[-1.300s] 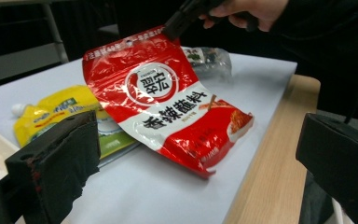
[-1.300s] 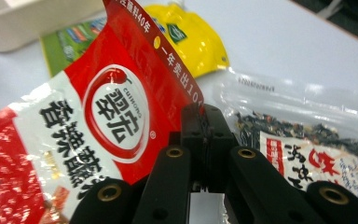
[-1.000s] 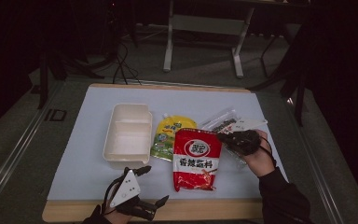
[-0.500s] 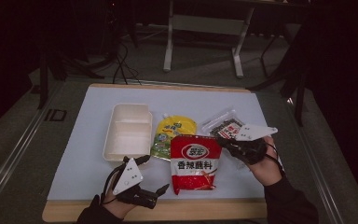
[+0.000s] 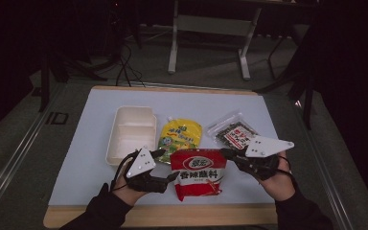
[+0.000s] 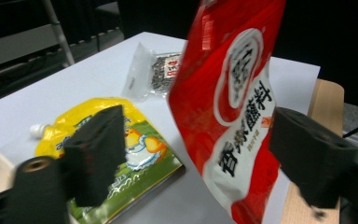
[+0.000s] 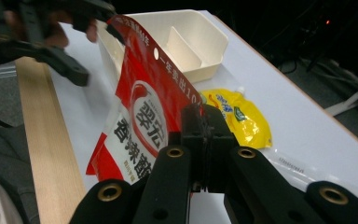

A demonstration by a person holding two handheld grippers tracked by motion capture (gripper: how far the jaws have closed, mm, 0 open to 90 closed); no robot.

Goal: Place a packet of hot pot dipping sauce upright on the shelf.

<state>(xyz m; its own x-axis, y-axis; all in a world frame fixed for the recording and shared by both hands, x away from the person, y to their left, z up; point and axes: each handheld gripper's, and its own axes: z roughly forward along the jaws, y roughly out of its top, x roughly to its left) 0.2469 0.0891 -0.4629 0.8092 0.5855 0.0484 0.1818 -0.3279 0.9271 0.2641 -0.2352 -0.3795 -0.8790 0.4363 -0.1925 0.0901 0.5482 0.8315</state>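
A red snack bag (image 5: pixel 199 175) with white characters lies at the front middle of the white mat, its right side raised. My right gripper (image 5: pixel 226 154) is shut on the bag's upper right corner; in the right gripper view the gripper (image 7: pixel 203 128) pinches the bag's (image 7: pixel 140 116) edge. My left gripper (image 5: pixel 166 164) is open at the bag's left edge. In the left gripper view the bag (image 6: pixel 228 116) stands upright between the spread jaws of that gripper (image 6: pixel 205 161), not touching them.
A white two-compartment tray (image 5: pixel 129 132) sits at the left. A yellow spouted pouch (image 5: pixel 181 136) lies beside it, and a clear packet of dark snack (image 5: pixel 232 132) lies to the right. The table's wooden front edge (image 5: pixel 172 215) runs just before the hands.
The left gripper has come forward and right to the red bag's left edge. The right gripper has moved left onto the bag's corner, and the bag now stands raised.
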